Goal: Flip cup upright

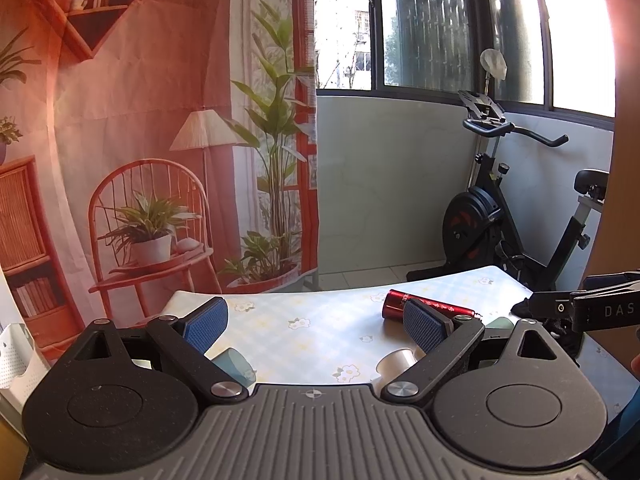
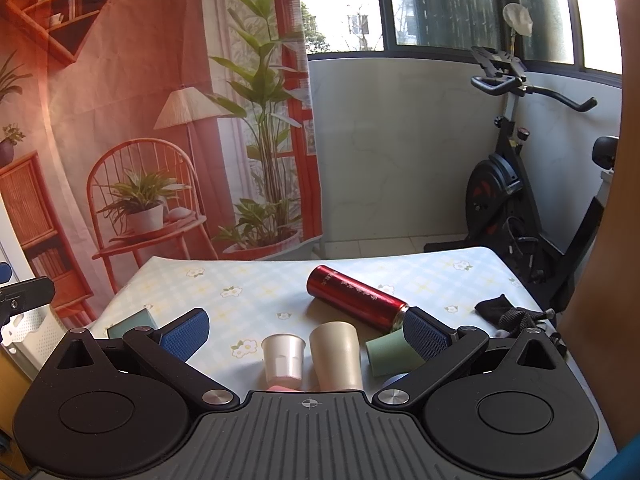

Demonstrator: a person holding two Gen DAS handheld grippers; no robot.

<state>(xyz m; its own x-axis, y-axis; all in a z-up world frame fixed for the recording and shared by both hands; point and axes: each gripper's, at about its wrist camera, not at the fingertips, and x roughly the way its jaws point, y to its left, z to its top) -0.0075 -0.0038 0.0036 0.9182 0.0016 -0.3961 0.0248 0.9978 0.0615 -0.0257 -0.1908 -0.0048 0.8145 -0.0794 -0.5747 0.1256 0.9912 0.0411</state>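
Cup-wise it's not obvious which one is meant, so going left to right in the right wrist view. A teal cup (image 2: 132, 326) sits at the table's (image 2: 248, 280) left edge, looks tipped over, half hidden by a finger. Then a small white cup (image 2: 283, 360), wide rim up, so I'd call it upright. Touching or just beside it is a beige cup (image 2: 336, 356) that narrows toward the top, so probably mouth down. Next comes a green cup (image 2: 390, 350), clearly on its side, long axis running roughly left-right, its right end tucked behind the right-hand pad. Behind it lies a red flask (image 2: 356, 298), also on its side, with a black cloth (image 2: 508, 314) far right.

My guess is beige or green is the target. Both lie just ahead of the right gripper (image 2: 306, 332), low between its fingers, so that hand is nearer. It's held level, jaws spread wide, nothing in them. The left gripper (image 1: 316, 328) is also wide open and empty, sitting off to the left with the teal cup by its left finger.
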